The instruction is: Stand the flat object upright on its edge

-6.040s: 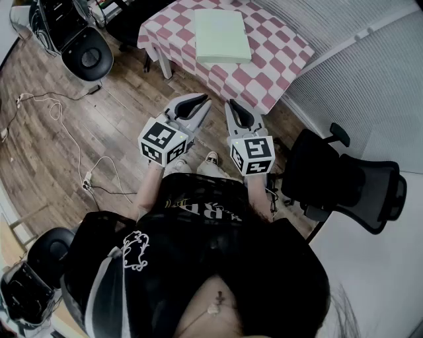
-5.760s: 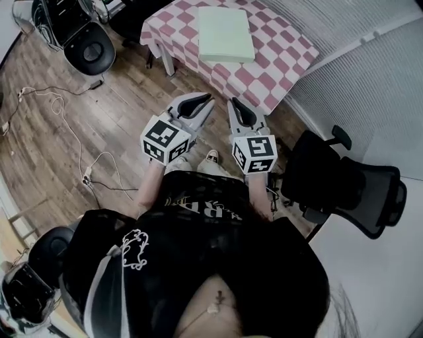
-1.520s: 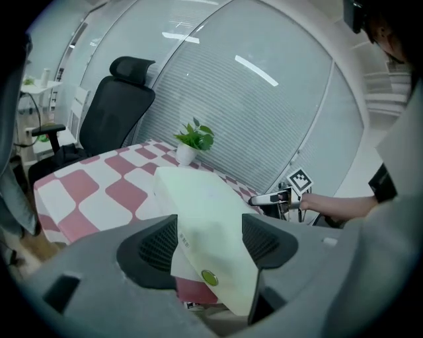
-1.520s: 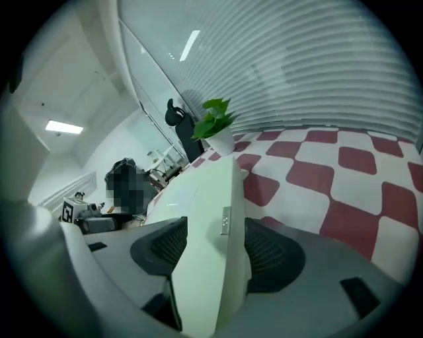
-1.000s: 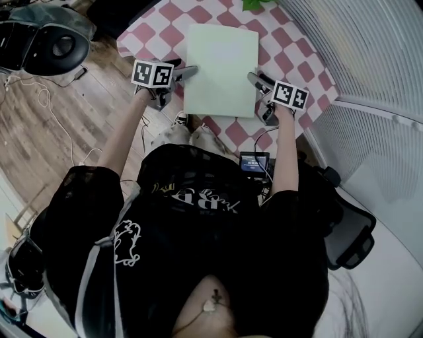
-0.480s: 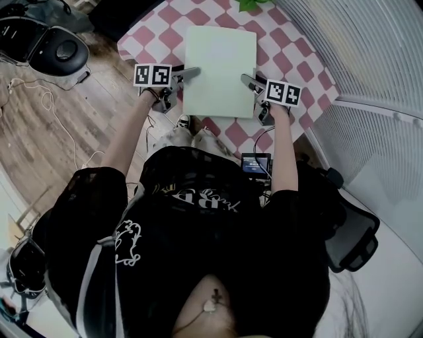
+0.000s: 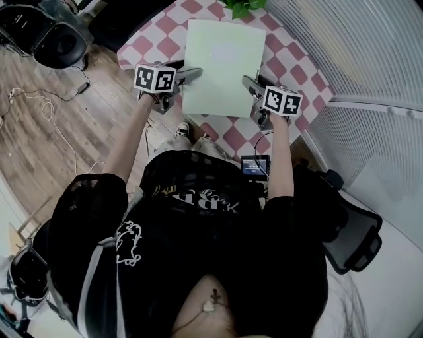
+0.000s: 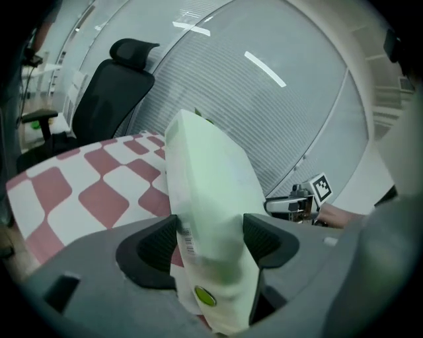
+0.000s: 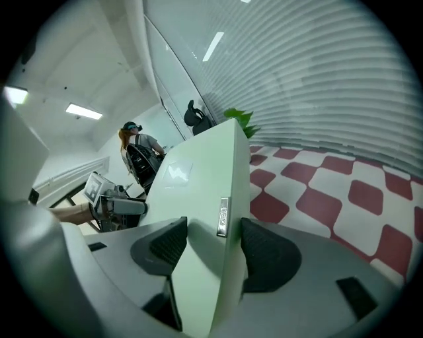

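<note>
I have the flat object [image 7: 223,53], a pale green slab, caught from both sides over the table [image 7: 294,63] with the red and white checked cloth. The left gripper [image 7: 190,72] is clamped on the slab's left edge near its near corner. In the left gripper view the two dark pads press on either face of the flat object [image 8: 211,191], with the left gripper [image 8: 210,239] closed around it and checked cloth showing to the left of it. The right gripper [image 7: 248,83] grasps the opposite, right edge. In the right gripper view its pads squeeze the flat object [image 9: 198,191], whose thin edge carries a small label [image 9: 223,218] and faces the camera, with the right gripper [image 9: 208,249] shut onto it. Each gripper view shows the other gripper across the slab. The slab looks tilted in both gripper views; whether its far edge rests on the cloth I cannot tell. A green plant [image 7: 240,6] sits at the far end of the table, and an office chair [image 7: 353,231] stands to the near right on the floor.
</note>
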`<state>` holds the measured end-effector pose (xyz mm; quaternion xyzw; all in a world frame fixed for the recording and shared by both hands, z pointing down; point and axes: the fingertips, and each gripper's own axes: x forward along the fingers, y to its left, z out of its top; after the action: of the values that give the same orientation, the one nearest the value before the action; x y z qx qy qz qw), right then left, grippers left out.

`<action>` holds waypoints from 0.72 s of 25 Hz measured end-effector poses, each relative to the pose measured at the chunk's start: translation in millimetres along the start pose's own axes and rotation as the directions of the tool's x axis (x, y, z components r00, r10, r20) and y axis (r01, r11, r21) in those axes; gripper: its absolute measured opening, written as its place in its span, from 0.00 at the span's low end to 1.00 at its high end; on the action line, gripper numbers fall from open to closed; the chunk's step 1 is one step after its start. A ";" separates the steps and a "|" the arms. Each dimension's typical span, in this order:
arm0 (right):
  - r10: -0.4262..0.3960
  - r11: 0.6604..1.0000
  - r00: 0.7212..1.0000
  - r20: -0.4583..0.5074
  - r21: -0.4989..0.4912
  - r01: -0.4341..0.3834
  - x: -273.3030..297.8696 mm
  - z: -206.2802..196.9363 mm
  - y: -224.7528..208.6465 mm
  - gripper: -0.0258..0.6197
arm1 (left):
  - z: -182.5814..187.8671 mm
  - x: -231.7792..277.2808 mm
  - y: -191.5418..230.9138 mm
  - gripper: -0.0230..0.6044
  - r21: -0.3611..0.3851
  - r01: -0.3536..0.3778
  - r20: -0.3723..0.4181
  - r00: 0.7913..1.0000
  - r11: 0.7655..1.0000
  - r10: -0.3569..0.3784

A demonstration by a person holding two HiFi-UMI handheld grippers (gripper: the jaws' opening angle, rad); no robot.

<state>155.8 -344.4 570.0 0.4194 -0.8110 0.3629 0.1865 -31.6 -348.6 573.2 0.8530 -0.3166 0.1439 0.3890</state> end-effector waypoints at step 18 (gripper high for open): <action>-0.162 0.943 0.957 0.241 -0.249 0.222 -36.9 67.1 20.0 0.41 | 72.0 -13.2 -34.5 0.54 0.473 -0.188 0.082 0.982 0.861 0.169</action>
<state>161.1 -366.5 494.2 0.5042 -0.8238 0.1792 0.1874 -19.1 -380.2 499.7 0.8922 -0.3559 0.2371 0.1451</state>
